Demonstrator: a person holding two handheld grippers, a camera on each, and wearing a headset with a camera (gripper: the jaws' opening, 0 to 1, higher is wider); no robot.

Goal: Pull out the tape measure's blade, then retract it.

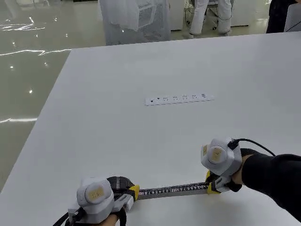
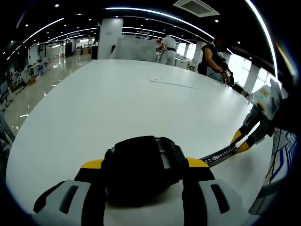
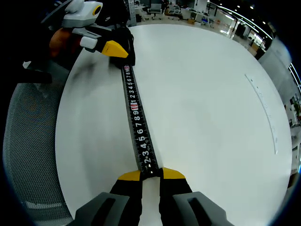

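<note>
Clamping the tape measure case (image 1: 120,182) in your left hand-held gripper (image 2: 144,164), you pinch the stretched blade (image 3: 136,117) in the right hand-held gripper (image 3: 150,174), both on the table (image 1: 141,136), nearer you than the power strip (image 1: 178,99).

Opposed gripper views along shared blade (image 3: 136,117)

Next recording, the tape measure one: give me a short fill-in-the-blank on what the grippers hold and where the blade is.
The left gripper is shut on the tape measure's ____ case. The blade, its tip pinched by the right gripper, is pulled ____ of the case. The power strip lies on the table, touched by ____ gripper. Missing words: black; out; neither.
</note>
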